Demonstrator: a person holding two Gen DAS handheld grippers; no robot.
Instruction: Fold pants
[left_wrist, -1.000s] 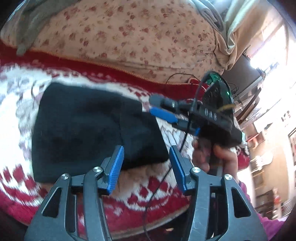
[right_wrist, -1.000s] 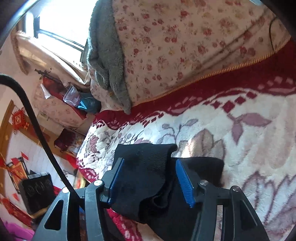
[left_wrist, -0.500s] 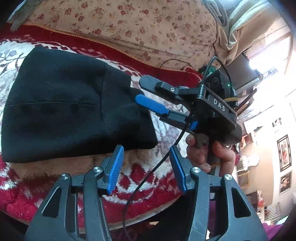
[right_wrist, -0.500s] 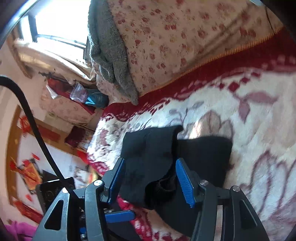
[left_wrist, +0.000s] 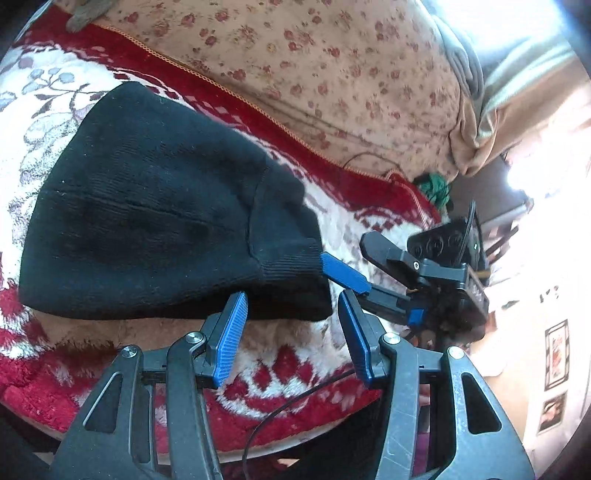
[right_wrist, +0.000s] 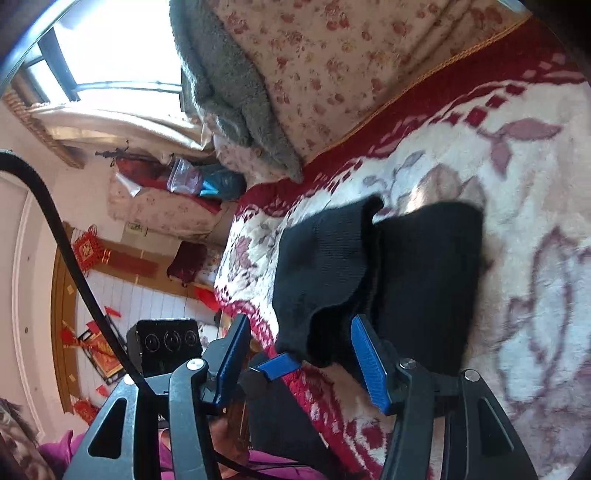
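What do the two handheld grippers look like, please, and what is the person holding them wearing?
Both the left gripper and the right gripper have dark grey metal frames with silver bolts and two fingers faced with ribbed blue pads. A black cable trails from the right gripper. The person's sleeve is magenta.

No lettering, brand, label or number can be read in either view. In the right wrist view, the red knotted ornament with a square centre (right_wrist: 85, 248), hanging on the pale wall far to the left of and above the claw, bears a gold mark too small and blurred to make out. The framed pictures (left_wrist: 556, 354) on the wall to the right of the left claw show no legible writing.
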